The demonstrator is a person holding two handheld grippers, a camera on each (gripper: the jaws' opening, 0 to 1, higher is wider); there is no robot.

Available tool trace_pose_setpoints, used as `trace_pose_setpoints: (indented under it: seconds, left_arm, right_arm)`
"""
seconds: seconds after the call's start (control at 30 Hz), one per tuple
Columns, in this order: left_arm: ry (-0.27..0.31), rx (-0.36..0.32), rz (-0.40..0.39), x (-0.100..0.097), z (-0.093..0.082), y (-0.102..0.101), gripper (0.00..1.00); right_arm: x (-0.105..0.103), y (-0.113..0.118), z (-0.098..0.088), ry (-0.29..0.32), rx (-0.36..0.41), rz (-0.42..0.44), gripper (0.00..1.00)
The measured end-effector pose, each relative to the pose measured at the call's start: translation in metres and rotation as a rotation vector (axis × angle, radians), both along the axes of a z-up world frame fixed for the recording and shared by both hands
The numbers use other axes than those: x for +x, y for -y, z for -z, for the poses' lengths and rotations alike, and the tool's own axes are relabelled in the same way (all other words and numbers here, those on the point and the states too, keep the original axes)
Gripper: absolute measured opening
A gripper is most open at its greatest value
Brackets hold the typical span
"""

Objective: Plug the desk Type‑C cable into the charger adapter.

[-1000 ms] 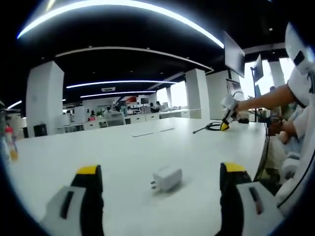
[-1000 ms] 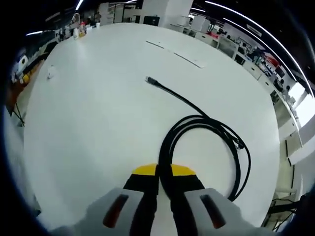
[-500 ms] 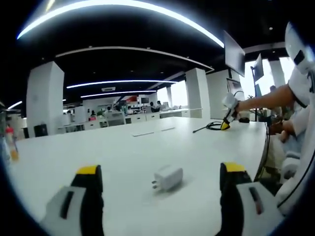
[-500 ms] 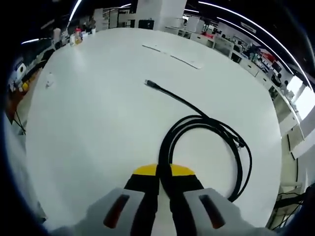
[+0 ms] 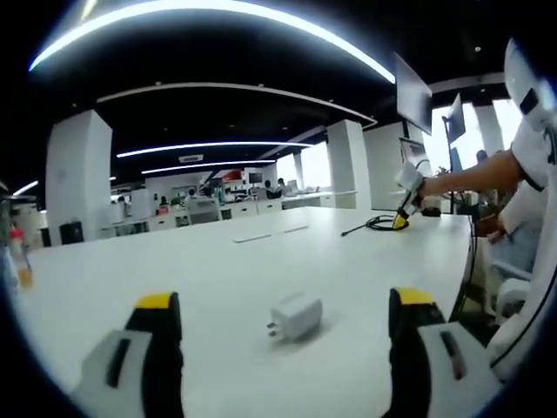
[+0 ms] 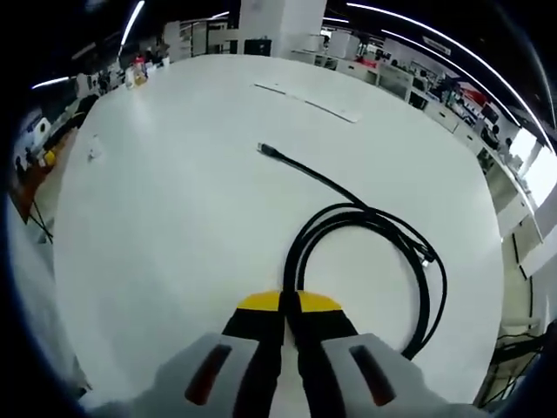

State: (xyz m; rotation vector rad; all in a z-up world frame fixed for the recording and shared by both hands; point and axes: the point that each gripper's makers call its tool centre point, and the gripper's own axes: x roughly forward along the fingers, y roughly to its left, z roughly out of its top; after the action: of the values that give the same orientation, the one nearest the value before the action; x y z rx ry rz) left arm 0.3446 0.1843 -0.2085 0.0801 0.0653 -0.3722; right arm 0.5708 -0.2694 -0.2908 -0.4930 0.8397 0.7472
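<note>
Black cable [image 6: 365, 235] pinched by right hand-held gripper [image 6: 289, 305] — left hand-held gripper [image 5: 283, 300] spread, level, flanking charger adapter [image 5: 296, 315].

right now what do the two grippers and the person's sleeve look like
Each gripper has two light grey jaws with a dark slot on top, black inner faces and yellow tips. The left gripper shows this in the left gripper view, the right gripper in the right gripper view, where the slots look reddish. The person wears a short white sleeve.

Low left view, steep right (shared table [image 5: 261, 261])
</note>
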Motion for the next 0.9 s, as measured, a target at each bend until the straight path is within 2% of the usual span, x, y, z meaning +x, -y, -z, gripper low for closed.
trace_pose_setpoints:
  seconds: [0.57,0.9]
  left_arm:
    - [0.006,0.009,0.01,0.0,-0.004,0.004,1.0]
    - [0.013,0.01,0.011,-0.001,-0.006,0.005,1.0]
  right_arm:
    - [-0.021,-0.006,-0.004,-0.017,0.011,-0.017,0.02]
    - [-0.042,-0.008,-0.006,-0.026,0.017,-0.042,0.02]
